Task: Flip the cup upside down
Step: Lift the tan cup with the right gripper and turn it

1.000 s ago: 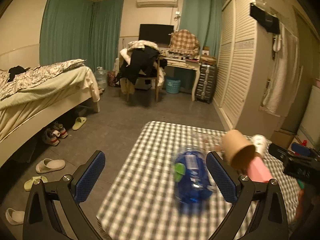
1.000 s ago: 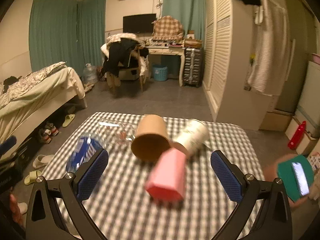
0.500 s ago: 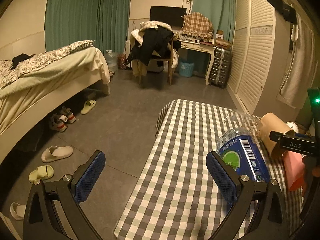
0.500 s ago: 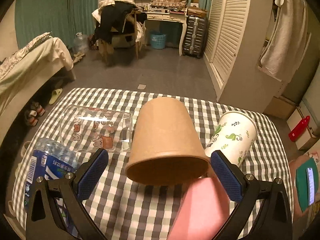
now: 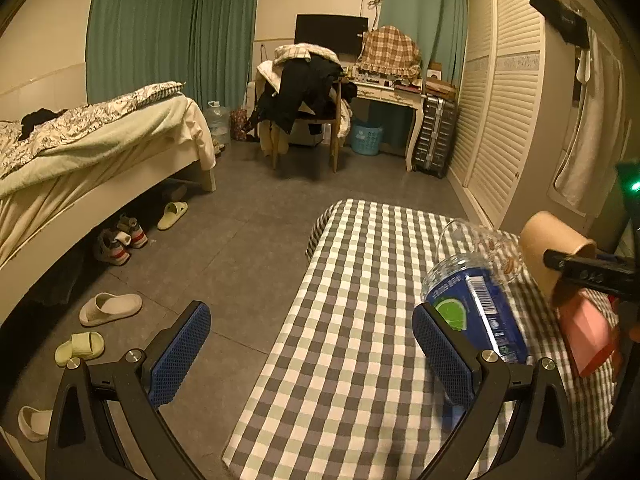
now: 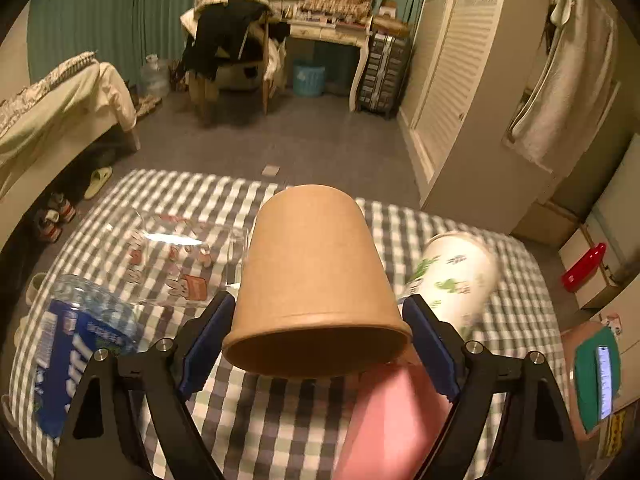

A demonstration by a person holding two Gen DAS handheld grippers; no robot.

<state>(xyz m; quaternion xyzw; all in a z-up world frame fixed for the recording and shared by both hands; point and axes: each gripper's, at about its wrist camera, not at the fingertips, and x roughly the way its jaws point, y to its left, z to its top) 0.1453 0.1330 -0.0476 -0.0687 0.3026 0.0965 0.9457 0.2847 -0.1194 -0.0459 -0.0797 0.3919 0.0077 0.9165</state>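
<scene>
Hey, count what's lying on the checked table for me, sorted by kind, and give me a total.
Paper cups: 3, brown cup, white cactus cup, pink cup
Clear glass cup: 1
Water bottle: 1
Total: 5

On the checked table [image 6: 256,432]: 4 cups, i.e. 1 brown paper cup [image 6: 316,276], 1 pink cup [image 6: 396,424], 1 white cup w/ green print [image 6: 456,276], 1 clear printed cup [image 6: 172,256]. Also 1 blue-label water bottle [image 6: 76,340]. 2 grippers: left [image 5: 312,348], right [image 6: 316,348].
</scene>
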